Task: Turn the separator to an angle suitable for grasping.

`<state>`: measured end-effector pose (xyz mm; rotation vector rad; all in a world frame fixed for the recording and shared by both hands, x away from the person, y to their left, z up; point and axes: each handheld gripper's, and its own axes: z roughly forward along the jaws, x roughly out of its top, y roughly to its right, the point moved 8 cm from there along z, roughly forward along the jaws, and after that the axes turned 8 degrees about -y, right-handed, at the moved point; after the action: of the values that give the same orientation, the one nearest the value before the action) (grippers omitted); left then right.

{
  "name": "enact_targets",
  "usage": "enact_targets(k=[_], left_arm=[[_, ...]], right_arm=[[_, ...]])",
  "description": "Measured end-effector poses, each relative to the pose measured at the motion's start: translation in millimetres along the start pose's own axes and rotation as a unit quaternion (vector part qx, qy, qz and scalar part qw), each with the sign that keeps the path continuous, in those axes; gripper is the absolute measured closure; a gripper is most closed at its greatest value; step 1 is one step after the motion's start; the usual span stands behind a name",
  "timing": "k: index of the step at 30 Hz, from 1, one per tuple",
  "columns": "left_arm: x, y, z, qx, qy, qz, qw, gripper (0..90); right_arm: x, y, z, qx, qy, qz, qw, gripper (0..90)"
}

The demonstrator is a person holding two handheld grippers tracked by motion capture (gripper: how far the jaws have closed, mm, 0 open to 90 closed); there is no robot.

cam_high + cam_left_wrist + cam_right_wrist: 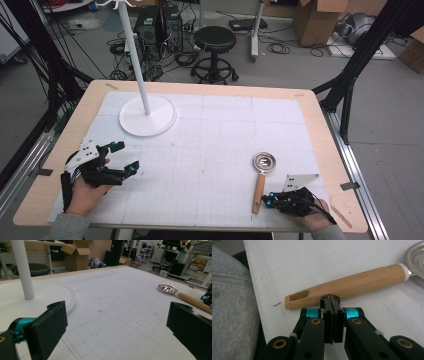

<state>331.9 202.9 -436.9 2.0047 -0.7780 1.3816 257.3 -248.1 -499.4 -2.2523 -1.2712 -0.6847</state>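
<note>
High view, strainer spot: strainer lies on the white mat, well off to the right of the white stand base and nearer the person's edge of the table.
High view, long axis: metal bowl end points away from the person, wooden handle runs back toward them, pretty much straight.
High view, who's closer: right gripper sits just beside the handle's tail end; left gripper is well apart from the strainer, hanging out near the stand base instead. So it looks like the right hand's job.
Left gripper view, jaws: spread wide with nothing between them, just bare mat. Strainer shows far off to the right of the stand base.
Right gripper view, jaws: right gripper has its pads pressed flat together, gripping nothing.
Right gripper view, key relation: handle lies crosswise right in front of the tips, touching or nearly so, can't tell which. Slotted tail end is to the left, bowl end off to the upper right.
Right gripper view, my guess on the next move: jaws would need to open up before they can straddle the handle across its width.
</note>
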Motion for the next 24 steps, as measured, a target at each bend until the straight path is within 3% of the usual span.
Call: enact_targets(k=[13,24], left_arm=[[-3.6,3.3,-3.8,0.005,-0.011,0.007,0.9999,3.8],[-4.2,1.2,-6.1,0.006,-0.009,0.0,0.9999,3.8]], right_arm=[[15.5,-8.7,14.0,0.009,-0.006,-0.044,0.999,90.0],[20.7,-11.6,19.2,0.011,-0.004,-0.052,0.9986,90.0]])
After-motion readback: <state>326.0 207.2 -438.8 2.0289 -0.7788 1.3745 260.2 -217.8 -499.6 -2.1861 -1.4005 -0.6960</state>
